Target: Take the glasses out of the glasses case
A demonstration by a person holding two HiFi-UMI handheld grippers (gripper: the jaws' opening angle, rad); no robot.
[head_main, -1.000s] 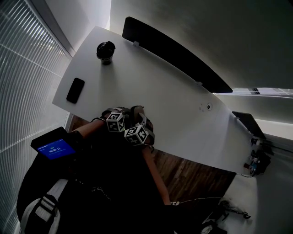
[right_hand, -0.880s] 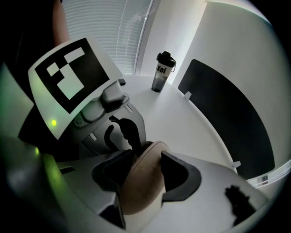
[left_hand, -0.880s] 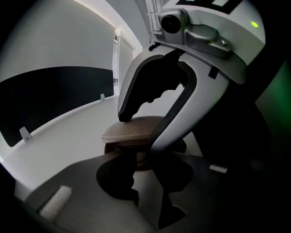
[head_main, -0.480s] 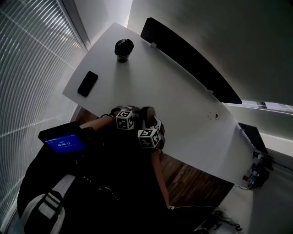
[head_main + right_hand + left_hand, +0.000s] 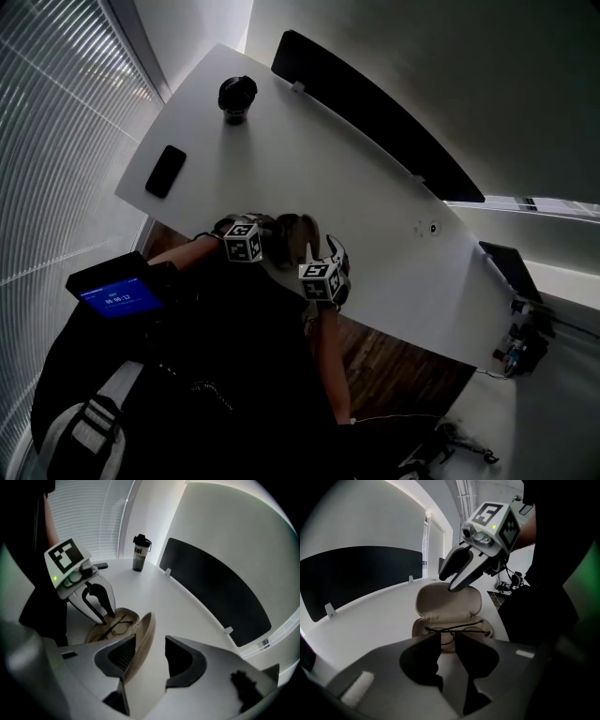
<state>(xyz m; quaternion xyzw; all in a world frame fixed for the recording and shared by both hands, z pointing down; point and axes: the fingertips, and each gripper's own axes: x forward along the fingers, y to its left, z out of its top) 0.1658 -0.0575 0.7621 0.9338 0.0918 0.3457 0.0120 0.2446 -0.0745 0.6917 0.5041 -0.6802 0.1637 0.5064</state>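
Note:
A beige glasses case (image 5: 449, 603) lies open at the table's near edge, its lid standing up. Thin wire glasses (image 5: 457, 631) rest in its lower half. My left gripper (image 5: 447, 638) has its tips right at the glasses, the jaws narrowly open, one lens showing in the gap. The right gripper view shows those left fingertips (image 5: 108, 615) down in the case (image 5: 117, 627) on the glasses (image 5: 117, 623). My right gripper (image 5: 151, 644) is open beside the raised lid (image 5: 144, 637), whose rim lies against its left jaw. The head view shows the case (image 5: 292, 239) between both grippers.
The white table (image 5: 309, 178) carries a dark bottle (image 5: 236, 97) and a black phone (image 5: 165, 171) at the far left. A black divider panel (image 5: 375, 112) runs along its far edge. A blue-lit screen (image 5: 114, 298) is by my left arm.
The right gripper has moved right, apart from the left gripper, and the beige case now shows between them. The head camera has shifted.

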